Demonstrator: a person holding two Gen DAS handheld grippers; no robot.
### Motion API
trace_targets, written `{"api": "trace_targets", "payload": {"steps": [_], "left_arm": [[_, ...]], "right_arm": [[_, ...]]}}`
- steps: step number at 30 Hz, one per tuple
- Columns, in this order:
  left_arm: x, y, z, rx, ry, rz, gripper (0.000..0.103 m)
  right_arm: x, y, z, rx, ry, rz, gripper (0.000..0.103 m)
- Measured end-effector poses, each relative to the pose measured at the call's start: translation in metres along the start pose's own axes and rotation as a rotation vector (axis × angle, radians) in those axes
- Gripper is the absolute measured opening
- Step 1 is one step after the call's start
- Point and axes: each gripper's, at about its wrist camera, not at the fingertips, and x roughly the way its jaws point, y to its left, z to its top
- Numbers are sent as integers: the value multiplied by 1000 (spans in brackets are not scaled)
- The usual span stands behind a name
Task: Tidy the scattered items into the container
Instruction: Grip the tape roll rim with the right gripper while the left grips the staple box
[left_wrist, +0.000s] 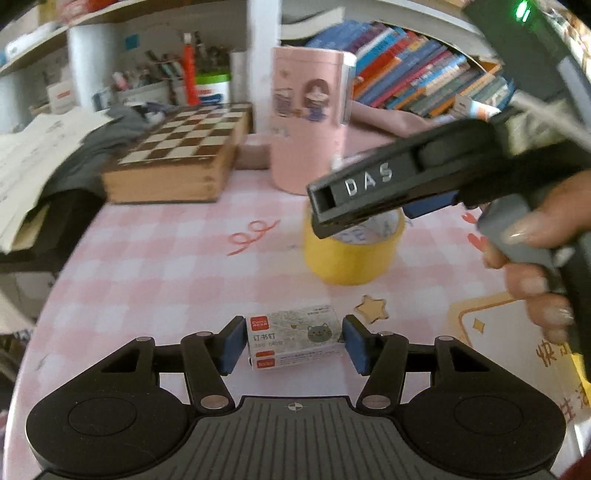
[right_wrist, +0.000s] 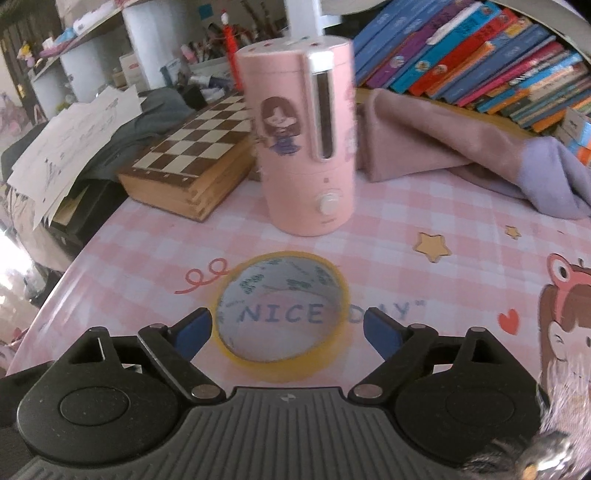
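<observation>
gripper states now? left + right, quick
Left gripper: closed on the staples box, pads at both ends.
Right gripper: open, fingers either side of the yellow tape roll, nothing held.

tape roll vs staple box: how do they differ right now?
The tape roll is a yellow ring lying flat, hollow core up; the staple box is a small printed rectangular carton lying on its side. The tape roll looks larger than the staple box. The right gripper straddles the roll with gaps showing; the left gripper pads sit against the box ends. Both rest on the pink checked tablecloth.
</observation>
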Motion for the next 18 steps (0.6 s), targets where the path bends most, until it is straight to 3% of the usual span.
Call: {"api": "trace_targets", "payload": {"steps": [7, 18], "left_arm": [[-30, 21, -1, -87, -20, 19, 56], [-56, 22, 6, -64, -74, 5, 56]], "right_arm": [[18, 15, 3, -59, 9, -59, 92], [7, 22, 1, -79, -25, -103, 89]]}}
